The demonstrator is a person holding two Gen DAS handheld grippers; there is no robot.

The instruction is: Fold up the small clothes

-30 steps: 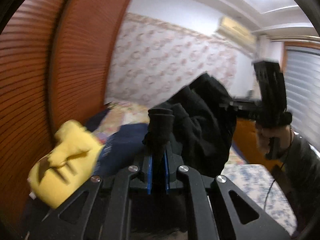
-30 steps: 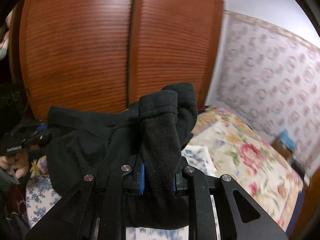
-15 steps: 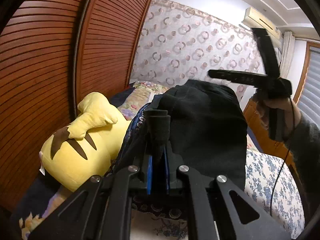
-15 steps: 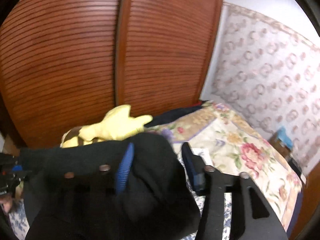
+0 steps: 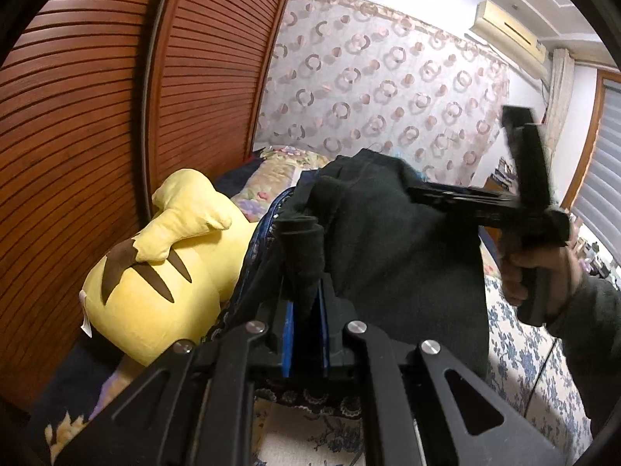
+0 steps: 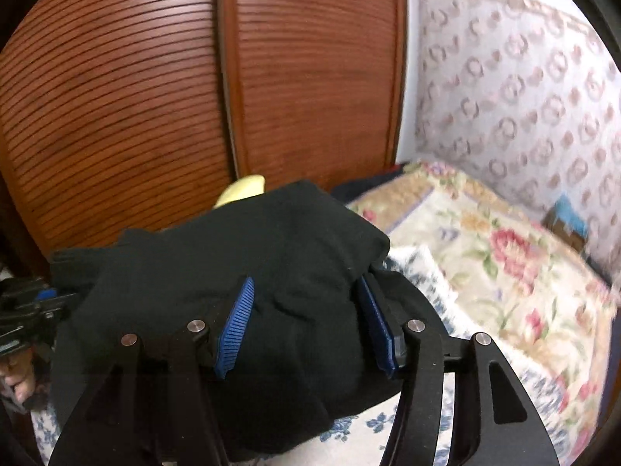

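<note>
Fingers of the left gripper [image 5: 306, 306] are clenched on a bunched corner of the black garment [image 5: 388, 252], a twist of cloth sticking up between the blue pads [image 5: 288, 324], while the fingers of the right gripper [image 6: 310, 322] stand spread apart with the same dark cloth lying loose across the gap, touching the blue pads but pinched by neither. So the garment hangs from one held point only: from the left fingers it runs away to the right and forward, toward the right gripper, and its long axis lies roughly along the line between the two grippers. Its bulk sits raised over the floral bed [image 6: 504, 256], just beside the yellow plush toy [image 5: 163, 272] that leans near the slatted wooden wardrobe doors [image 5: 97, 124] (whether the lower edge of the cloth rests on the bedding is hidden by the gripper bodies). By my reading, the coming move turns on the right side, since that gripper is already at the free end and the cloth lies directly between its fingers; shutting there would retake the second corner. If instead the right withdraws, the garment will probably drop and swing under the left fingers.
</note>
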